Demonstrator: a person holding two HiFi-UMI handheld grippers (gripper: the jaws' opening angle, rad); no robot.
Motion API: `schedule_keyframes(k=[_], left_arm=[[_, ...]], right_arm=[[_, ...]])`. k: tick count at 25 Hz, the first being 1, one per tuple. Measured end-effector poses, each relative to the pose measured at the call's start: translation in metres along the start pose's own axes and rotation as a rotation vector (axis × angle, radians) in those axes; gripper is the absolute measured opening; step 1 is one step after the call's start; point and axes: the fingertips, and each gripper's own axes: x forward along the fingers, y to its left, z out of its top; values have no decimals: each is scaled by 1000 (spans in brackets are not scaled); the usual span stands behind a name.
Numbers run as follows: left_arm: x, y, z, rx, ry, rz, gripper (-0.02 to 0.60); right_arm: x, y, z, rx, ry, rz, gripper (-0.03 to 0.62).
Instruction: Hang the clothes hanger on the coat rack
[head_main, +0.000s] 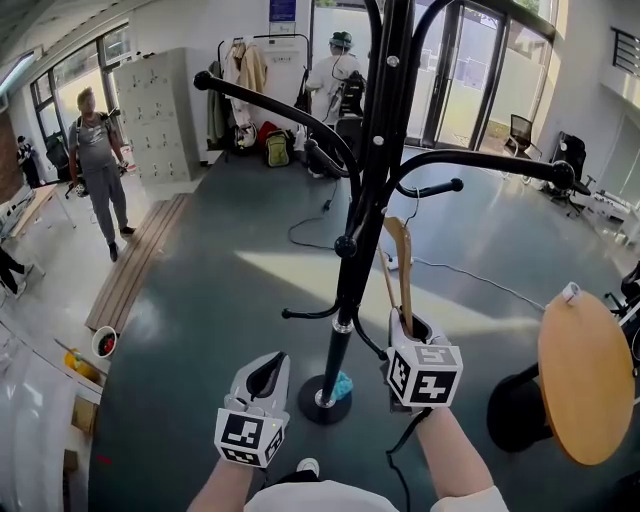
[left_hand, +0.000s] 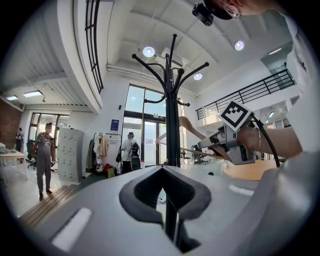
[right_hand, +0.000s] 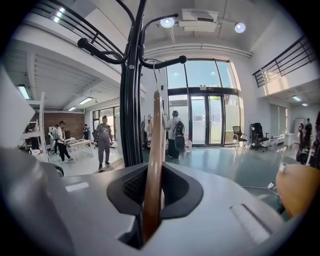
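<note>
Looking steeply down, two hand-held grippers sit closest. The left gripper (head_main: 268, 372) has its tongs pressed together with nothing between them, and it hovers just left of the coat rack's round base (head_main: 322, 402). The right gripper (head_main: 408, 330) pinches the lower end of a wooden clothes hanger (head_main: 402, 262), which stands nearly upright just right of the black coat rack (head_main: 368, 190). The hanger's thin wire hook (head_main: 411, 207) reaches up close to a short knobbed rack arm (head_main: 428, 188); whether it touches cannot be made out. A small turquoise object (head_main: 343, 385) lies against the base. To the right stands a round wooden table (head_main: 585, 375). Farther off on the grey floor, a person in grey (head_main: 100, 160) stands at the left near pale lockers (head_main: 155, 110). Another person in white (head_main: 335, 72) stands by the glass doors (head_main: 470, 70) at the back.
</note>
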Motion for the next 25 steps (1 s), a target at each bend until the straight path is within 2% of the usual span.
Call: schedule_keyframes(k=[4, 9, 11, 14, 18, 25], left_arm=[[-1, -5, 0, 2, 3, 0, 0], [-6, -11, 8, 8, -7, 5, 0], [-8, -16, 13, 12, -13, 3, 0], [-12, -25, 21, 21, -26, 1, 0], [-19, -38, 28, 32, -38, 4, 0], [-40, -81, 20, 29, -39, 8, 0]], right_arm=[[-3, -2, 0, -14, -18, 0, 69], [-18, 2, 6, -32, -82, 30, 205], [-30, 2, 13, -38, -119, 38, 236], [-52, 3, 24, -65, -171, 52, 250], [-86, -1, 32, -71, -242, 56, 244], [-140, -13, 0, -35, -256, 52, 118]])
